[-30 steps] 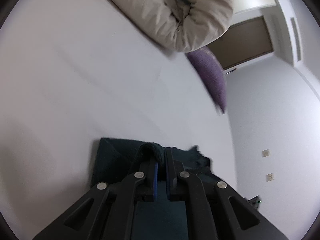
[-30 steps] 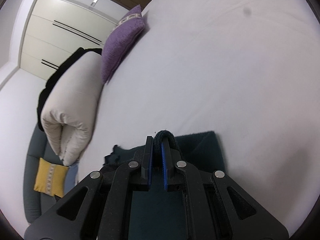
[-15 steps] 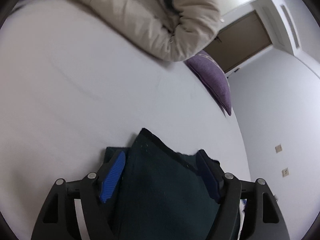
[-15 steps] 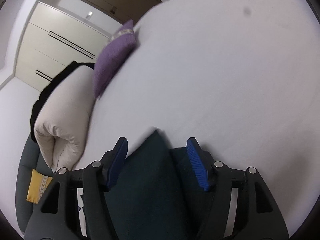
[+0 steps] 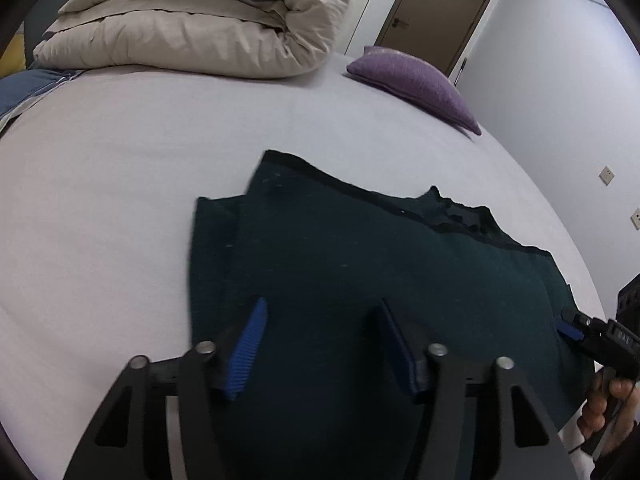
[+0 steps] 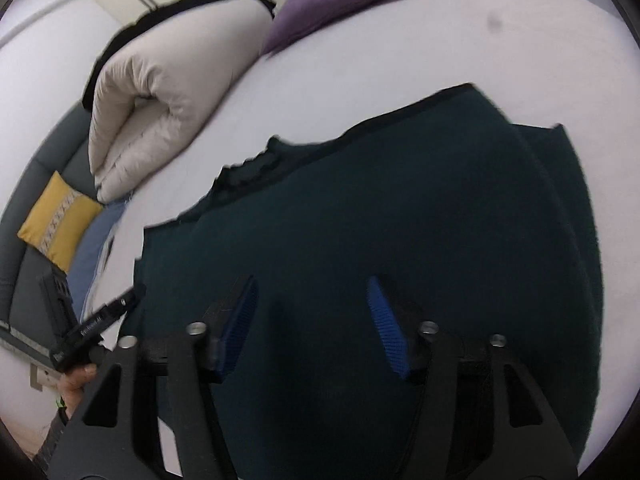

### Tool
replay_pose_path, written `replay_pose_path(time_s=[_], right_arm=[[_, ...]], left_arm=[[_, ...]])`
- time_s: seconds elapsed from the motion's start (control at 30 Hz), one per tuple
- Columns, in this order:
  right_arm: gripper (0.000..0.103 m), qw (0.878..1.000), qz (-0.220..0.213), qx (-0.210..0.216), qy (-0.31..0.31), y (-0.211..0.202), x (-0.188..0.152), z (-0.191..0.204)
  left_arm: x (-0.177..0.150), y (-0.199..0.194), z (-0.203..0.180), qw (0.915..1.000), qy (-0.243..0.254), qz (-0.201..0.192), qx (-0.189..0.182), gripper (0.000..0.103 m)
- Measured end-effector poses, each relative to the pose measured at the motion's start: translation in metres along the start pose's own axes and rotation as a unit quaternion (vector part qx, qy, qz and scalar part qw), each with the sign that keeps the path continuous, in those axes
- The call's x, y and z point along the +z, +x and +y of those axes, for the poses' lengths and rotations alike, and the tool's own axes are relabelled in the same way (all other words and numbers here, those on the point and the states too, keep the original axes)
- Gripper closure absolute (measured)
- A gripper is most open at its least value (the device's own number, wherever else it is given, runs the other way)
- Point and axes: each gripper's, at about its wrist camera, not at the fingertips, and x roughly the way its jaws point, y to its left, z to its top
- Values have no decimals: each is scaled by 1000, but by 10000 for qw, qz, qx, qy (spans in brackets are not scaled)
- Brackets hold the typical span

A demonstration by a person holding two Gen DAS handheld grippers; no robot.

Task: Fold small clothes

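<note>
A dark green garment (image 5: 360, 272) lies folded flat on the white bed (image 5: 120, 184), near its front edge; one layer sits over another, a strip of the lower one showing along one side. The left gripper (image 5: 320, 344) hangs just above the cloth, fingers spread wide, nothing between them; the right gripper (image 6: 312, 320) is the same — blue pads (image 6: 386, 324) well apart, holding nothing. At the bed's far edge sit a rolled beige duvet (image 5: 192, 28) and a purple cushion (image 5: 416, 80); beyond the bed's side — a yellow cushion (image 6: 58, 220).
</note>
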Motion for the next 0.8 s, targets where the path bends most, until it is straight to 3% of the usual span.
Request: replay_pose_path(time_s=[0.07, 0.13, 0.2, 0.23, 0.3, 0.33, 0.4, 0.47, 0.57, 0.67, 0.8], right_arm=[[67, 9991, -223, 76, 344, -8, 3, -23], [74, 9955, -472, 33, 825, -25, 2, -47], [69, 9900, -791, -180, 1156, -46, -1, -65], [69, 9860, -944, -367, 1323, -58, -2, -71], [66, 9818, -1083, -322, 1529, -72, -12, -70], [66, 9821, -1084, -212, 1523, -77, -16, -65], [66, 9868, -888, 255, 1328, -70, -27, -38], [66, 9921, -306, 802, 919, -44, -46, 8], [66, 9872, 371, 1439, 580, -5, -71, 58], [66, 9811, 1096, 1533, 432, 40, -98, 85], [69, 9784, 885, 1696, 784, 34, -100, 55]], left_arm=[[0, -6, 9, 9999, -89, -31, -71, 46], [2, -10, 18, 9997, -233, -50, -63, 56], [-1, -19, 23, 9992, -400, -87, -2, 57], [-3, -28, 22, 9988, -429, -188, 149, 52], [-9, -44, 12, 9986, -336, -359, 204, 49], [-17, -53, 0, 9990, -230, -383, 41, 47], [-33, -63, -28, 9991, 151, -377, -102, 43], [-48, -64, -54, 9981, 529, -275, -118, 40], [-67, -49, -80, 9951, 987, -9, -15, 40], [-76, -29, -74, 9949, 942, 280, 225, 41], [-76, -36, -56, 9961, 841, 215, 131, 44]])
